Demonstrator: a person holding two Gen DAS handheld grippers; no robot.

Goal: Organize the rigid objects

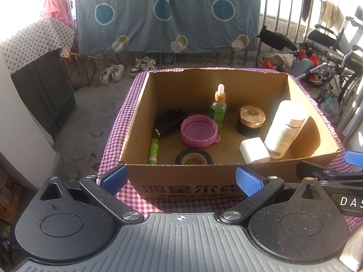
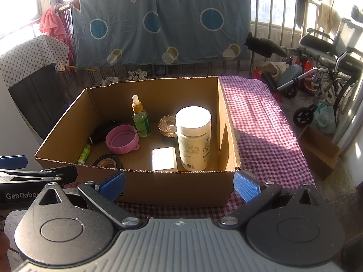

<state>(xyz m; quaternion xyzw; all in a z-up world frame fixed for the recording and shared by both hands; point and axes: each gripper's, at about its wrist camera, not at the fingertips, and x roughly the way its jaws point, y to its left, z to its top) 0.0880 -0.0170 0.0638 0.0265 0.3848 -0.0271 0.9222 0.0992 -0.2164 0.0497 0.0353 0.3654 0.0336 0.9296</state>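
Note:
An open cardboard box stands on a purple checked cloth. Inside are a white bottle, a green dropper bottle, a pink lid, a gold-lidded black jar, a white block, a black tape roll, a green tube and a black cylinder. My left gripper is open and empty in front of the box. My right gripper is open and empty, also before the box.
A patterned blue sheet hangs on a railing behind. A wheelchair stands at the right. A small cardboard box sits on the floor right of the table. Shoes lie on the floor at the back.

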